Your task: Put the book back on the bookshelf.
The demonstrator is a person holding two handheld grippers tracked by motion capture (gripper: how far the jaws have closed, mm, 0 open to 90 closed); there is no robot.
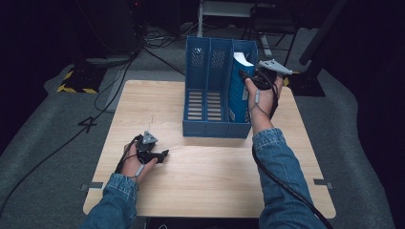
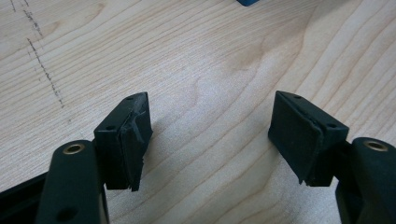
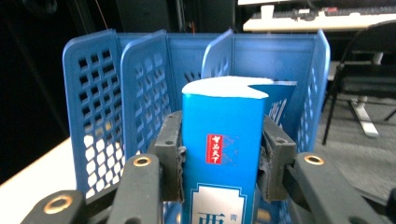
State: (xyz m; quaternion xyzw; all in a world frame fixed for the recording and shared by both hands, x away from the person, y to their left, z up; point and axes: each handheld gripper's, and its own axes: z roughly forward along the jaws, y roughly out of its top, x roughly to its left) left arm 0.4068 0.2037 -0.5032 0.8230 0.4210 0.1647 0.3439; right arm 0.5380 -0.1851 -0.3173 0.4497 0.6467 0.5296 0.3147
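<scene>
High view: right gripper (image 1: 248,78), upper right of centre, clamps its jaws on the blue book (image 1: 237,88) in the file rack's (image 1: 210,109) right slot; left gripper (image 1: 160,155), lower left, rests wide-jawed on the counter (image 1: 215,181).

The left hand (image 1: 135,162) lies low near the person's side, forearm in a denim sleeve (image 1: 112,202) coming in from the bottom of the high view. The left gripper (image 1: 161,155) it holds points level toward the right, its grey plate on top; in the left gripper view its two black pads (image 2: 128,140) stand wide apart with nothing between them. The right forearm reaches forward and is raised — the right hand (image 1: 259,98) wraps the right gripper (image 1: 244,78), which aims to the left. In the right gripper view its pads (image 3: 172,154) press from both sides on the book (image 3: 223,158) — a firm clamp.
</scene>
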